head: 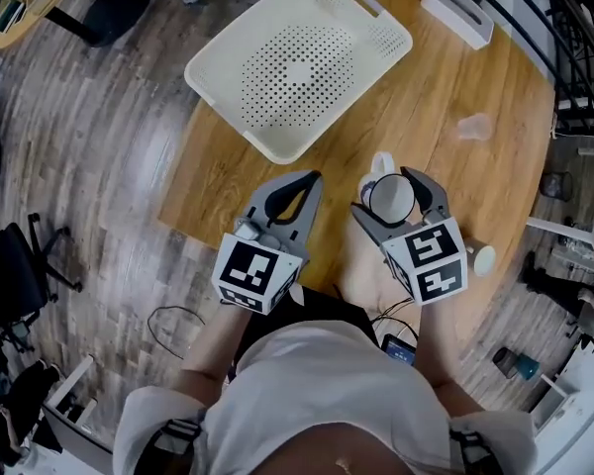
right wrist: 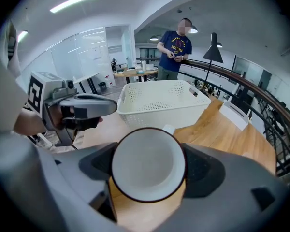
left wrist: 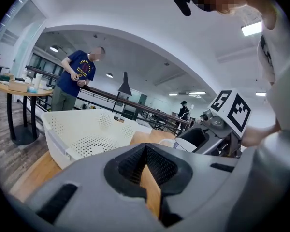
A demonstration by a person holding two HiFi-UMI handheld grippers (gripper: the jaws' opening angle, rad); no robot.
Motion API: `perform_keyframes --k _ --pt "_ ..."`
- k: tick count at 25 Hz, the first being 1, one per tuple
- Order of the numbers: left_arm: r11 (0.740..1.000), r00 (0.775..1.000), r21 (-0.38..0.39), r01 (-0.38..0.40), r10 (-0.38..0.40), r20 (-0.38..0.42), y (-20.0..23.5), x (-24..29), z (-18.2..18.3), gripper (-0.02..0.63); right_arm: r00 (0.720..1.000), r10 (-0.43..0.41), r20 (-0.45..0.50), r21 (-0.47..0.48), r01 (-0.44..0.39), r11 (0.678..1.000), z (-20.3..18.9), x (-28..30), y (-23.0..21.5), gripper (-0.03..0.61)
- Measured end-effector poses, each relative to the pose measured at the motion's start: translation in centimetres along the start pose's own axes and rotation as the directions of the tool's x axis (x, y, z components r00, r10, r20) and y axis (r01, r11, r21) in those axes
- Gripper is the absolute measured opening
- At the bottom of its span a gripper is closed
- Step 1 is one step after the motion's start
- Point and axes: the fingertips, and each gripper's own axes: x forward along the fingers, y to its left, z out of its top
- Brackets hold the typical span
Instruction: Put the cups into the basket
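A cream perforated basket (head: 297, 62) stands empty at the far left of the wooden table (head: 426, 97). My right gripper (head: 391, 198) is shut on a white cup (head: 390, 200) with a dark rim, held lying on its side over the near part of the table. In the right gripper view the cup (right wrist: 148, 164) faces the camera mouth-first between the jaws, short of the basket (right wrist: 159, 103). My left gripper (head: 289, 198) hovers beside it, jaws shut with nothing between them. A clear plastic cup (head: 473, 127) stands to the right on the table.
A white box (head: 457, 10) sits at the table's far right corner. A small white cup-like object (head: 483, 258) rests near the right edge. A person (right wrist: 176, 52) stands by the railing beyond the basket. Wood floor and a black chair (head: 20, 265) lie to the left.
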Motion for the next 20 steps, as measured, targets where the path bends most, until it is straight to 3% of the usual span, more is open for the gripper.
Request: perform_keyframes --k 8,20 --pt "0.997 0.996 0.062 0.054 -0.059 0.068 4.0 -0.2 5.2 0.006 0.995 -0.067 0.07 0.027 0.065 0.998 6.7 0.3 -1.1 0.397" --pt "0.988 0.988 0.149 0.036 -0.057 0.142 11.6 1.7 11.3 0.006 0.985 -0.1 0.14 0.004 0.1 0.995 15.8 2.7 -3.5 0.397"
